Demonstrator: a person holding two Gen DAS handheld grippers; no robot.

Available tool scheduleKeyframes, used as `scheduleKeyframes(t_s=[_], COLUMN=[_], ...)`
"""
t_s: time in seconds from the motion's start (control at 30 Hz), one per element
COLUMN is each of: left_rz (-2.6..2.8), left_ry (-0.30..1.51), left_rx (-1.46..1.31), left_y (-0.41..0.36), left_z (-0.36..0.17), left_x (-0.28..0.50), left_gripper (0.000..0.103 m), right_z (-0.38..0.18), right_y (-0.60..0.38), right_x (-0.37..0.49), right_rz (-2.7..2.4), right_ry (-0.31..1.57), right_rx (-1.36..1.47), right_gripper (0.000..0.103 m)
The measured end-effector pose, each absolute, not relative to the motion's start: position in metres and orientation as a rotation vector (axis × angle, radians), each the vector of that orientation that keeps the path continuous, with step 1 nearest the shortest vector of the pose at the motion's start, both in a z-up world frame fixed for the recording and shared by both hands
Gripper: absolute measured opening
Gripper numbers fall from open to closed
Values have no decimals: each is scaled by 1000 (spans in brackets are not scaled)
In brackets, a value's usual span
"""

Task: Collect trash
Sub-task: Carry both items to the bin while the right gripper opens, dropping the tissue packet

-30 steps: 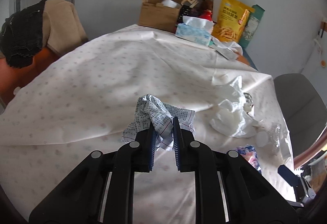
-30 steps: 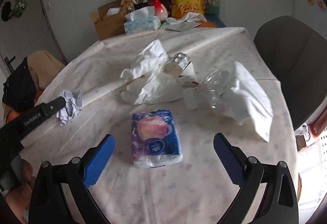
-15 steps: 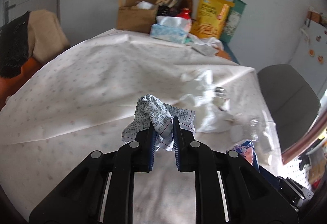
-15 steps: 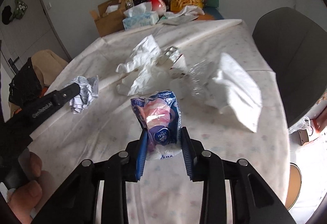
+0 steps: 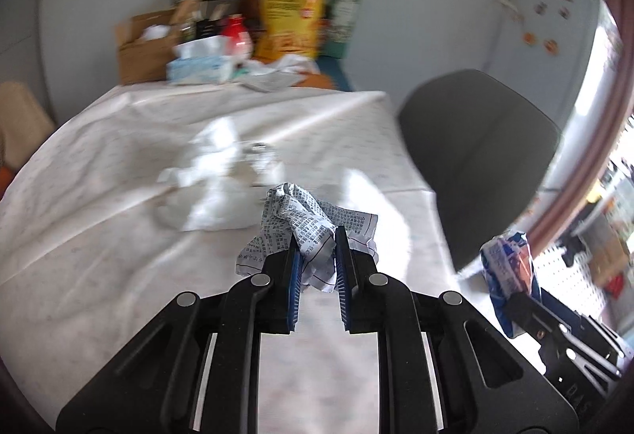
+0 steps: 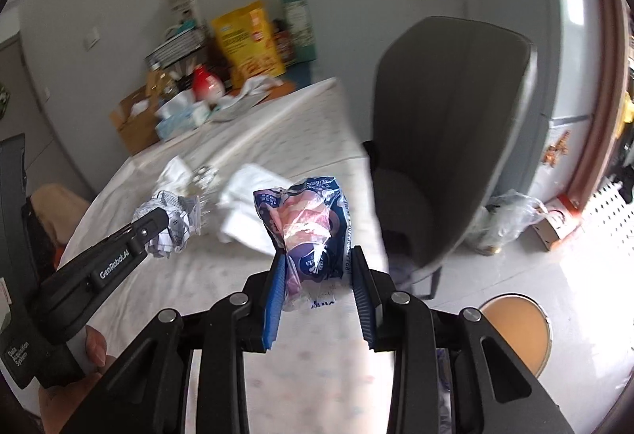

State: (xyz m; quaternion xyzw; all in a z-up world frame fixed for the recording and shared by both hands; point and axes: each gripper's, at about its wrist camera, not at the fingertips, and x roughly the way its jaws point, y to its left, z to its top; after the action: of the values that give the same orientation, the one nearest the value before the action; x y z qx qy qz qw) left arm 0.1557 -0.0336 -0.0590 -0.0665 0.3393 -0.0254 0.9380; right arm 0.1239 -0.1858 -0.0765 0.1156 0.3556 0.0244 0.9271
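My left gripper (image 5: 316, 241) is shut on a crumpled printed paper (image 5: 305, 222) and holds it above the table. It also shows in the right wrist view (image 6: 168, 220). My right gripper (image 6: 319, 267) is shut on a blue and pink tissue pack (image 6: 311, 222), lifted off the table; the pack also shows at the right of the left wrist view (image 5: 509, 271). White crumpled tissues (image 5: 206, 172) and a clear plastic piece (image 5: 259, 156) lie on the white tablecloth (image 5: 99, 220).
A grey chair (image 6: 447, 109) stands at the table's right side. A cardboard box (image 5: 140, 49), a tissue box (image 5: 198, 67), a yellow snack bag (image 5: 291, 21) and a green carton (image 5: 342, 12) crowd the far edge. A plastic bag (image 6: 511, 212) and a round stool (image 6: 523, 331) are on the floor.
My right gripper closed on the tissue pack and lifted it off the table. Both grippers swung right toward the chair, the left one still holding the paper.
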Motion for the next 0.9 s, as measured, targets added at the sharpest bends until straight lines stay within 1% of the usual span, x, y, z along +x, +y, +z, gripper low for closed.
scheduleKeyframes(t_s=[0.27,0.53,0.9], left_rz=[-190,-311,-434], left_ry=[694,719,754], left_rx=[-60,13,83], left_y=[-123,-208,-296], left_z=[-52,-61,-76], left_x=[154,149,146], left_gripper=[16,16,16], right_z=[-76,-90,-105], right_y=[-274,-358,-429], right_x=[97,69,43], right_rz=[-85,-231,-359], right_ry=[695,690,690], right_rx=[304,378,424], right_gripper=[33,33,34])
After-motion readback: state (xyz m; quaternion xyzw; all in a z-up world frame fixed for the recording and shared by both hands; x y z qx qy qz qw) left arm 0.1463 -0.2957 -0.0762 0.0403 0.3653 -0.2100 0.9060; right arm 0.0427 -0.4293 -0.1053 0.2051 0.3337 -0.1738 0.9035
